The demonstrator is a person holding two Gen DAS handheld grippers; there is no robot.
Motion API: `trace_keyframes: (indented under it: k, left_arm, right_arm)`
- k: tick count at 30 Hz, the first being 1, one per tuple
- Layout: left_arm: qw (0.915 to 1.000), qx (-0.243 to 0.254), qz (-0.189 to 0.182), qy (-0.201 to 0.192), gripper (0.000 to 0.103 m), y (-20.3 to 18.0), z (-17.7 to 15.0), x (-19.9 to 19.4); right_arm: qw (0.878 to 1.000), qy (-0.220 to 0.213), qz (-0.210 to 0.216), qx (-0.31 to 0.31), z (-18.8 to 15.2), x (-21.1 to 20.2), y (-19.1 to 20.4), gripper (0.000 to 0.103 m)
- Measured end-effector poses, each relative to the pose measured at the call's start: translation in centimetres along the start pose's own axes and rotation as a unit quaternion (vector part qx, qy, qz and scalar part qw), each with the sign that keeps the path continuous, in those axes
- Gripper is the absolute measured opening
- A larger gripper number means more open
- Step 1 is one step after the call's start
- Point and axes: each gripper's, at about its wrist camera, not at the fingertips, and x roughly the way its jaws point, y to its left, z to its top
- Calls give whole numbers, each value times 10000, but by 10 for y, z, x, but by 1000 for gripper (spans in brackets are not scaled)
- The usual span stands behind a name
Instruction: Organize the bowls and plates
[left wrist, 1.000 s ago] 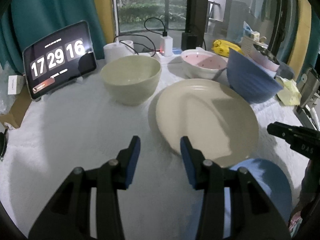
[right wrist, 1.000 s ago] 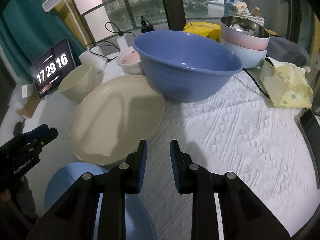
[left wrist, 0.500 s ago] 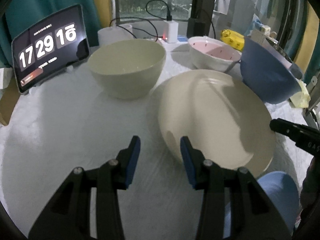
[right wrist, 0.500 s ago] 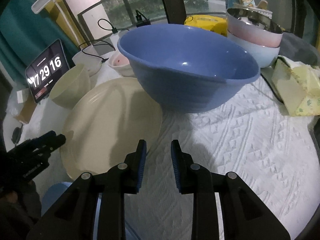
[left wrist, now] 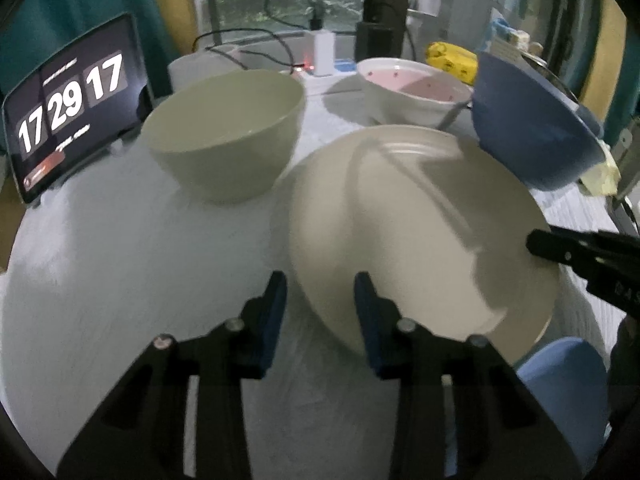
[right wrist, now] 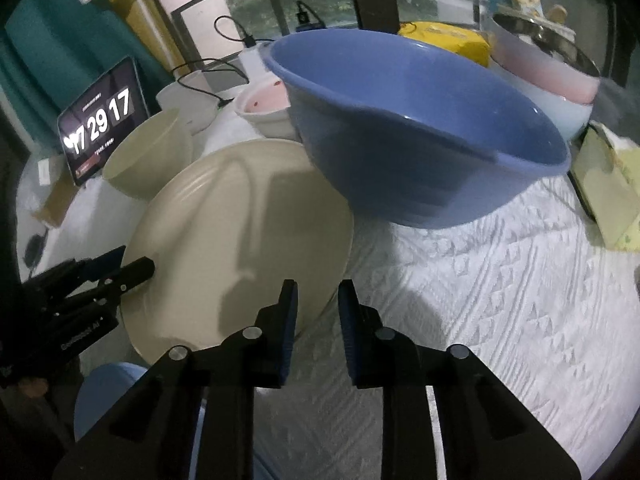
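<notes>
A large cream plate (left wrist: 416,232) lies on the white tablecloth; it also shows in the right wrist view (right wrist: 240,240). My left gripper (left wrist: 320,300) is open, its jaws straddling the plate's near left rim. My right gripper (right wrist: 318,312) is open with a narrow gap at the plate's right edge. A pale green bowl (left wrist: 228,128) stands behind left, a pink-lined white bowl (left wrist: 412,88) behind, and a big blue bowl (right wrist: 416,120) to the right. A blue plate (left wrist: 568,392) lies at the near right.
A tablet clock (left wrist: 68,104) stands at the back left. Stacked pink and light blue bowls (right wrist: 560,80) with a metal one on top sit at the back right. A yellow-green tissue pack (right wrist: 608,184) lies on the right. Cables and a charger (left wrist: 324,48) are at the back.
Both grippers have moved forward to the cream plate. The left jaws now straddle its near rim; the right gripper has closed in on its right edge.
</notes>
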Motion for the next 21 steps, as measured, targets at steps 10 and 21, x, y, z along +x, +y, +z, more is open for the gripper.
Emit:
trace_keyframes:
  k: [10,21]
  left_arm:
    - [9997,0,91,-213,29,7,1,-15]
    - [9988,16,83,-483,29,8,4,-41]
  right_arm:
    - [9997,-172,-68,-161,7,-7,12,21]
    - [9994,-264,-77,-187,6,-22,18,21]
